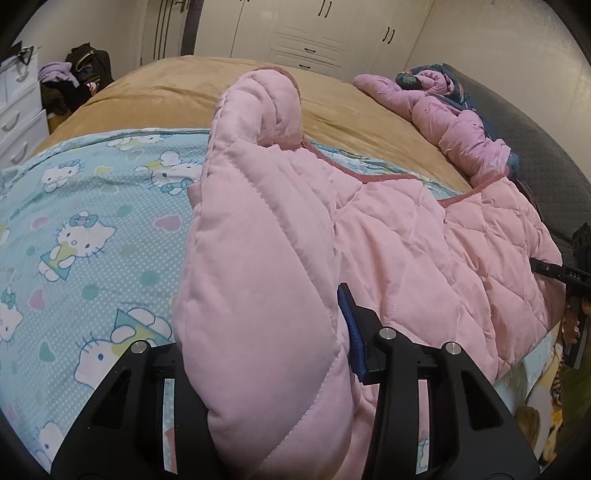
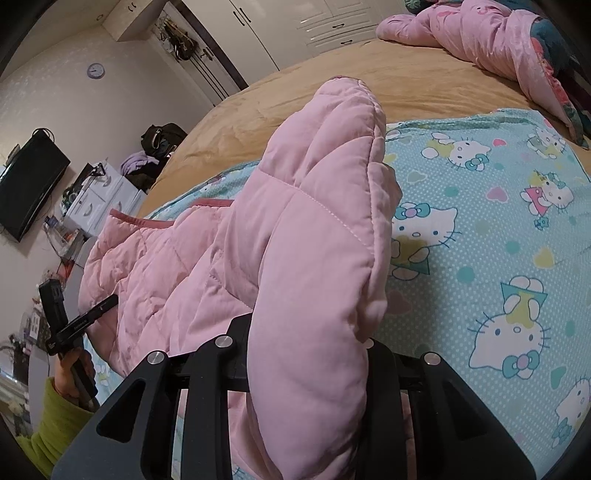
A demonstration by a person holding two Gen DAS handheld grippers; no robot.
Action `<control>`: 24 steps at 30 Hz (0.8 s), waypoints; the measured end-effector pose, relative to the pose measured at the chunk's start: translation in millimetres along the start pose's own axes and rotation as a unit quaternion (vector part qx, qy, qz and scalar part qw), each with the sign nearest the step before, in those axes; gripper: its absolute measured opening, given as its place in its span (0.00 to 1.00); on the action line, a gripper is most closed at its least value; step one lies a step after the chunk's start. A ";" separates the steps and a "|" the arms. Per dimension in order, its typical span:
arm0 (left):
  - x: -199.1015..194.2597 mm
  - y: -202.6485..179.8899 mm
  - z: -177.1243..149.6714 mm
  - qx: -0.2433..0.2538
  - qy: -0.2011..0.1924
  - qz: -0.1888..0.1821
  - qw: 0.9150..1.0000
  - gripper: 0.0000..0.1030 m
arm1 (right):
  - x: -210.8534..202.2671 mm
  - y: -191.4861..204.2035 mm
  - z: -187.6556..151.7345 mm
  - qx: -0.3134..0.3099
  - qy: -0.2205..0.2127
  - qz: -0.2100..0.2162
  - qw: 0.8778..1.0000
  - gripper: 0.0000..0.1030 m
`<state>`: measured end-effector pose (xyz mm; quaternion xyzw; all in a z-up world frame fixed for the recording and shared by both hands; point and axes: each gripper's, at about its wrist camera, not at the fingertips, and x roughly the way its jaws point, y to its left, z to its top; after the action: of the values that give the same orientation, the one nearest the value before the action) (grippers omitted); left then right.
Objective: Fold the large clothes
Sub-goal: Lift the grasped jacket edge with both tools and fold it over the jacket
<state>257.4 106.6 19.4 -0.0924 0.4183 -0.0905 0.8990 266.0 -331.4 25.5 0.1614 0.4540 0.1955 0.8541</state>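
A pink quilted padded coat (image 1: 424, 236) lies across the Hello Kitty sheet (image 1: 85, 221) on the bed. My left gripper (image 1: 266, 350) is shut on a thick fold of the coat, which rises between its jaws and hides the fingertips. My right gripper (image 2: 306, 354) is shut on another thick fold of the same coat (image 2: 325, 206). In the left wrist view the right gripper shows at the far right edge (image 1: 576, 277). In the right wrist view the left gripper shows at the left (image 2: 74, 325), held by a hand in a green sleeve.
A tan blanket (image 1: 177, 96) covers the far bed. A second pink garment (image 1: 450, 122) is bunched at the far right by a dark headboard (image 1: 535, 122). White wardrobes (image 1: 314, 33) stand behind. A white drawer unit (image 1: 18, 110) and dark bags (image 1: 85, 74) sit left.
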 end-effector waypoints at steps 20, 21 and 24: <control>8.0 17.0 -18.6 -0.006 0.004 0.010 1.000 0.34 | 24.1 -36.7 -18.1 0.040 0.041 -0.026 0.998 0.26; 10.0 15.8 -17.3 -0.007 0.005 0.010 1.000 0.34 | 25.3 -37.9 -19.0 0.041 0.043 -0.027 0.998 0.27; 15.8 18.9 -18.0 -0.011 0.009 0.011 1.000 0.34 | 32.0 -43.6 -22.0 0.048 0.054 -0.033 0.997 0.28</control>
<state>255.2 119.5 -8.2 -0.0968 0.4283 -0.0767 0.8951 272.1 -351.9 -28.8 0.1769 0.5135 0.1536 0.8255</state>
